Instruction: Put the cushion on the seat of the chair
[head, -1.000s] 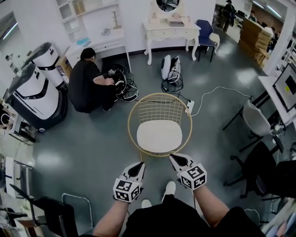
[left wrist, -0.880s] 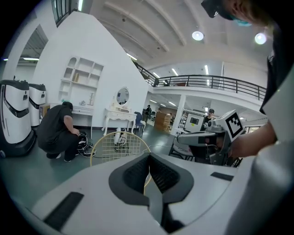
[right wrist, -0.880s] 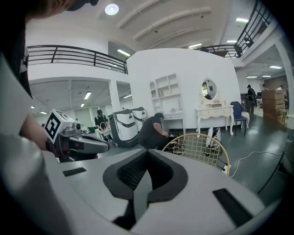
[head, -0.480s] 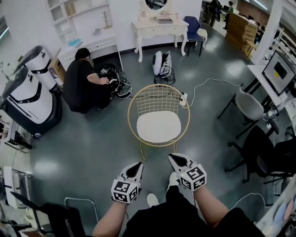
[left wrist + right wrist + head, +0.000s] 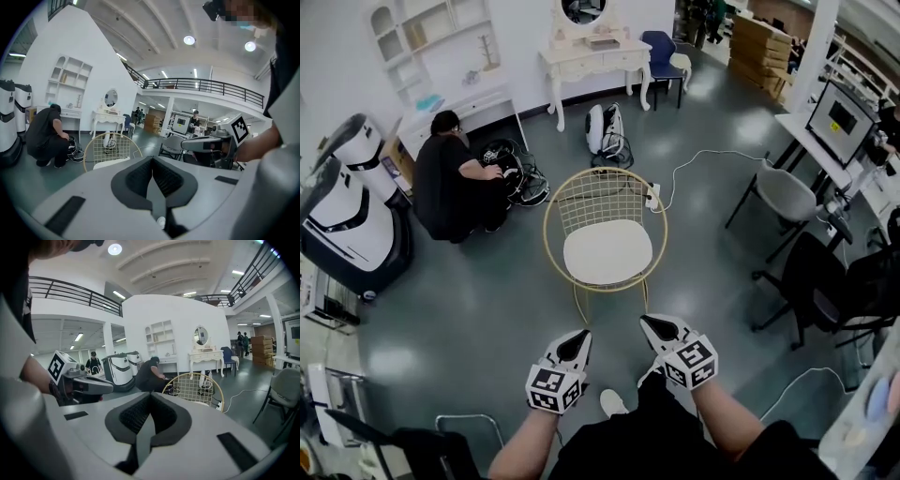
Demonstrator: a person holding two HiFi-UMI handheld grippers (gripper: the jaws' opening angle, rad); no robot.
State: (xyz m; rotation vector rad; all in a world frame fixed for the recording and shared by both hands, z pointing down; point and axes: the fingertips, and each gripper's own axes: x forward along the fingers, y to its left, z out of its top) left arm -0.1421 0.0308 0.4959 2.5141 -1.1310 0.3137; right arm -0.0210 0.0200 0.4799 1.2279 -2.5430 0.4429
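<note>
Cushion (image 5: 607, 253) on chair (image 5: 602, 199) seat; left claw (image 5: 580, 337), right claw (image 5: 650, 322) both closed, empty

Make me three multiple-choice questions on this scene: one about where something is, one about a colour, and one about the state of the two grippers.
1. Where does the white cushion lie?
A) on the floor
B) on the seat of the chair
C) on the dressing table

2. What colour is the chair's wire frame?
A) black
B) red
C) gold

3. How do the left gripper and the right gripper stand?
A) both shut, nothing between the jaws
B) both wide open
C) left shut on the cushion, right open

Answers:
1 B: the head view shows the cushion filling the seat.
2 C: the rim and the mesh back are golden.
3 A: each gripper view shows its pads together with nothing held.
</note>
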